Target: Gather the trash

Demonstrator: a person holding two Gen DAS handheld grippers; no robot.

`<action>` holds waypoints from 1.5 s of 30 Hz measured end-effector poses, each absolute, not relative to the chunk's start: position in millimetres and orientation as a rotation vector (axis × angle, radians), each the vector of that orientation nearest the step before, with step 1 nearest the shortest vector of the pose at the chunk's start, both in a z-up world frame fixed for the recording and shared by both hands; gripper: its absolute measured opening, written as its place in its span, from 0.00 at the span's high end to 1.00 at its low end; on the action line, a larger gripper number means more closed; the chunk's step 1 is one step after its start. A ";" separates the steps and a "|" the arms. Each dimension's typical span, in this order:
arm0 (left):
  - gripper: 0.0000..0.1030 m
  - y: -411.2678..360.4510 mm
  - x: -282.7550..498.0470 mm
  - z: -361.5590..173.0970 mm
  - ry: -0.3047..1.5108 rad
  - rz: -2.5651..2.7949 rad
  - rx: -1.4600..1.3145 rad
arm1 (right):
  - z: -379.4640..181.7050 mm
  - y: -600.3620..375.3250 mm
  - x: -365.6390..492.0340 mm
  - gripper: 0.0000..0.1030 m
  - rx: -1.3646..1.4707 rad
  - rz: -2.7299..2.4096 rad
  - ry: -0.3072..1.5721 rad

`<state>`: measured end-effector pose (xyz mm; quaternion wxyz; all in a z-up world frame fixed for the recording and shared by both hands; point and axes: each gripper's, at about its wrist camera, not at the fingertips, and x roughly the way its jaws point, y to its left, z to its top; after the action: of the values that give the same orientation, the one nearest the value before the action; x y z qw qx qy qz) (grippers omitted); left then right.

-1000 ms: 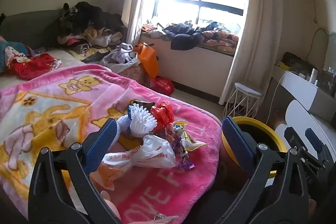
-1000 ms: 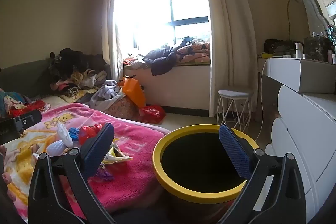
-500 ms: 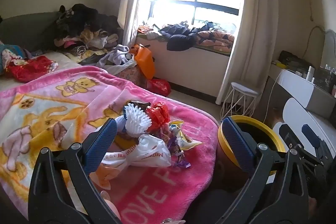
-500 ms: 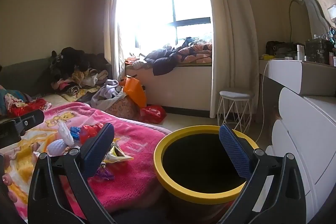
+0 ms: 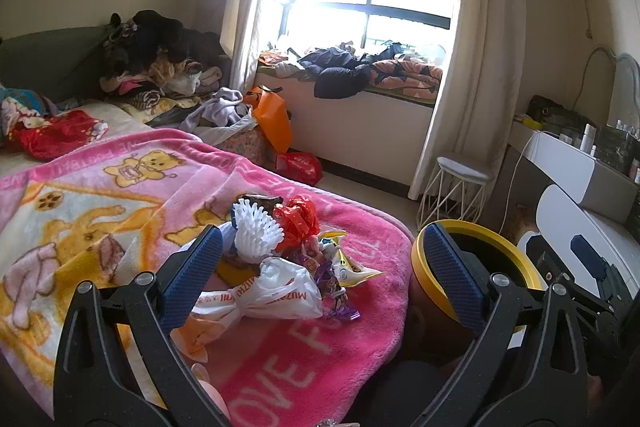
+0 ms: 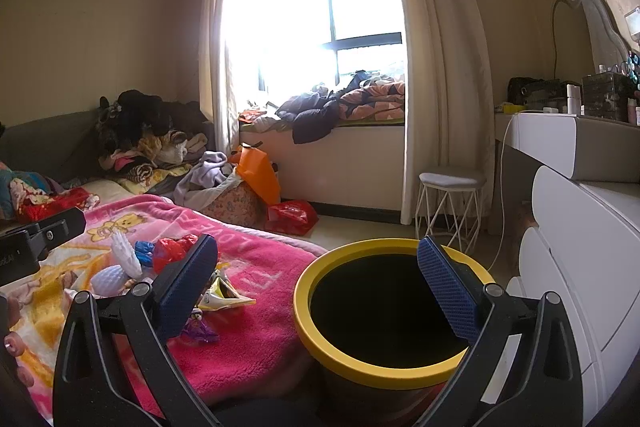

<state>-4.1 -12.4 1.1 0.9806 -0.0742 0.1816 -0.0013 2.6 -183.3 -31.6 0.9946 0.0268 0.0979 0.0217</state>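
Trash pile (image 5: 288, 259) on pink blanket (image 5: 304, 359), not yet collected.
Both the left gripper (image 5: 320, 279) and right gripper (image 6: 316, 283) are held released and empty; the yellow-rimmed bin (image 6: 384, 367) beside the bed appears empty.

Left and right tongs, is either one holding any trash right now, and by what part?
Nothing is held. The left tongs and right tongs both stand open and empty.
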 end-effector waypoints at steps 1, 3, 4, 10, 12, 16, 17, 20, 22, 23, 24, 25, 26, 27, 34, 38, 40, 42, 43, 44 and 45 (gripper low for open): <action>0.10 -12.6 -4.1 1.0 0.366 -0.002 -0.149 | -31.5 -182.7 3.0 0.06 0.053 0.043 0.196; 0.10 -13.1 -4.2 0.9 0.366 -0.002 -0.150 | -31.7 -183.5 2.6 0.06 0.054 0.045 0.197; 0.10 -13.0 -4.3 0.5 0.365 -0.001 -0.149 | -31.7 -183.0 3.1 0.06 0.054 0.045 0.197; 0.10 -13.5 -4.4 0.1 0.365 -0.001 -0.149 | -33.3 -180.8 3.6 0.06 0.051 0.049 0.197; 0.10 -13.0 -4.4 -0.1 0.365 -0.001 -0.148 | -32.9 -181.8 3.4 0.06 0.054 0.049 0.197; 0.10 -13.1 -4.4 -0.5 0.364 -0.001 -0.148 | -33.0 -181.3 3.3 0.06 0.055 0.047 0.197; 0.10 -13.6 -4.6 -0.3 0.365 -0.001 -0.148 | -33.0 -180.9 3.4 0.06 0.054 0.045 0.197; 0.10 -13.4 -4.4 -0.6 0.364 0.000 -0.148 | -32.9 -181.4 3.6 0.06 0.054 0.047 0.200; 0.10 -13.4 -4.4 -0.7 0.364 0.000 -0.148 | -32.4 -181.1 2.6 0.06 0.055 0.046 0.200; 0.10 -13.5 -4.4 -0.7 0.364 0.000 -0.148 | -32.8 -181.7 2.4 0.06 0.055 0.046 0.199; 0.10 -13.4 -4.4 -0.8 0.364 0.000 -0.149 | -33.0 -181.9 2.4 0.06 0.056 0.047 0.200; 0.10 -13.5 -4.4 -0.9 0.364 0.000 -0.148 | -33.1 -181.9 2.3 0.06 0.055 0.046 0.200; 0.10 -14.4 -4.7 -0.8 0.365 -0.001 -0.147 | -33.2 -181.9 2.4 0.06 0.056 0.046 0.200; 0.10 -14.5 -4.8 -0.9 0.365 -0.002 -0.147 | -33.2 -181.6 2.5 0.06 0.056 0.046 0.201; 0.10 -18.4 -2.7 -6.0 0.378 -0.013 -0.143 | -35.0 -181.5 2.7 0.06 0.057 0.046 0.207; 0.10 -10.1 2.4 -5.2 0.379 -0.024 -0.164 | -38.4 -182.7 3.3 0.06 0.060 0.054 0.219; 0.10 -3.8 5.8 -4.9 0.378 -0.011 -0.172 | -40.6 -183.6 7.6 0.06 0.061 0.061 0.226; 0.10 1.8 8.5 -5.2 0.382 0.002 -0.182 | -40.7 -180.5 9.2 0.06 0.053 0.073 0.232; 0.10 4.5 9.7 -5.1 0.383 0.009 -0.186 | -40.6 -178.8 10.2 0.06 0.051 0.079 0.235; 0.10 7.7 11.0 -4.9 0.384 0.018 -0.191 | -40.1 -176.1 12.1 0.06 0.048 0.092 0.240; 0.10 11.3 12.3 -4.4 0.384 0.026 -0.195 | -39.5 -173.1 14.1 0.06 0.043 0.103 0.245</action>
<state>12.3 11.3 -4.4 0.9768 -0.0969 0.1903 0.0128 14.1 -173.1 -39.5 0.9910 0.0215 0.1219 0.0515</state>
